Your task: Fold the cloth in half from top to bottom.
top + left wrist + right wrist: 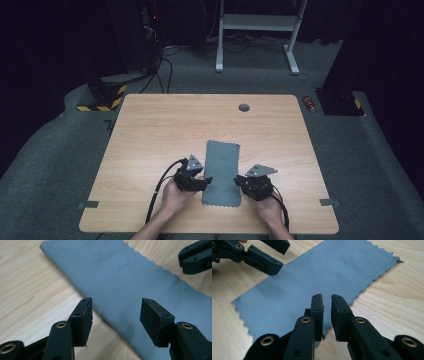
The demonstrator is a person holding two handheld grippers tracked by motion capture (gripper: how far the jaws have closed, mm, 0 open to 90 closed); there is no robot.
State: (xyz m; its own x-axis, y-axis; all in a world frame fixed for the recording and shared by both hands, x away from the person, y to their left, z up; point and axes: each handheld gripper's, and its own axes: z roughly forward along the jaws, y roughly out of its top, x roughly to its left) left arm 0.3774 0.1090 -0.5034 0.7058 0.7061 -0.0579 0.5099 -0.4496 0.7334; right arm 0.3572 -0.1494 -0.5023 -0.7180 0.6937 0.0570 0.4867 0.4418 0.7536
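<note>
You are at the grasp stage of handling the grey cloth [222, 172]. The cloth lies flat on the wooden table [150, 130], a narrow strip running from the near edge region toward the centre, with 1 long straight edge on the left and a scalloped edge on the right and near end.

Your left gripper [200, 181] sits at the cloth's near left edge. Its jaws stand wide apart with nothing between the pads; in the left gripper view [115, 315] they straddle the straight edge without contact.

Your right gripper [244, 181] sits at the near right edge. In the right gripper view [327, 312] its jaws are nearly together, a thin gap remaining. The near scalloped edge lies under the tips, but you cannot tell whether any fabric is caught.

Judged next move: lower the left jaws onto the straight edge and close them on it; confirm the right pads have taken the corner before any lift.

Count: 1 cloth, 2 grippers, 1 table.
</note>
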